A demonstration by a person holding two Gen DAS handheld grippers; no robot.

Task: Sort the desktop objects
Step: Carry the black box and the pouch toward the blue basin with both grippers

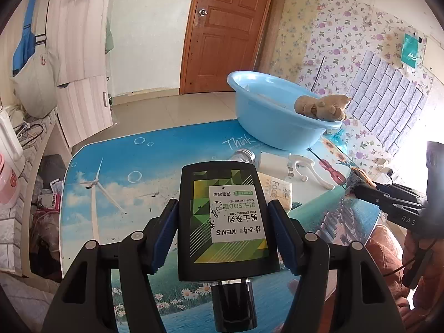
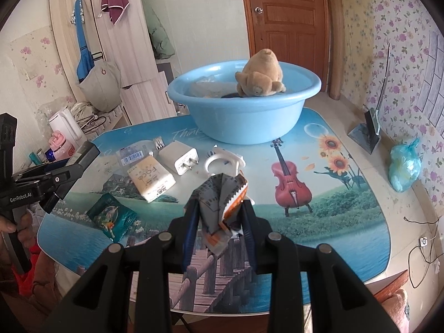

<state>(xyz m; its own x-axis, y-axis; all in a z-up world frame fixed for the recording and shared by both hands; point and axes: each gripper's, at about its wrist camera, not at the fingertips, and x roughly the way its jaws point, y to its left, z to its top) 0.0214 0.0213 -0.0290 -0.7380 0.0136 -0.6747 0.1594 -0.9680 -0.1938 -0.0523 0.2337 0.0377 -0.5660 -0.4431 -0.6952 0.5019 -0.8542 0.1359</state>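
Note:
My left gripper (image 1: 223,222) is shut on a black lotion bottle (image 1: 224,216) with a green label, held above the table, cap toward the camera. My right gripper (image 2: 219,216) is shut on a crumpled grey and orange snack wrapper (image 2: 219,202) above the table's front. A blue basin (image 2: 244,102) at the table's far side holds a brown plush toy (image 2: 260,75). On the table lie a white charger (image 2: 180,156), a cream face soap pack (image 2: 151,179), a green sachet (image 2: 111,216), a clear barcode packet (image 2: 133,155) and a white plastic hook (image 2: 222,162).
The table (image 2: 347,222) has a printed picture top with rounded edges. A blue plastic bag (image 2: 403,166) and a dustpan (image 2: 366,133) sit on the floor to the right. A kettle (image 2: 66,127) and clutter stand at the left. A wooden door (image 2: 285,14) is behind.

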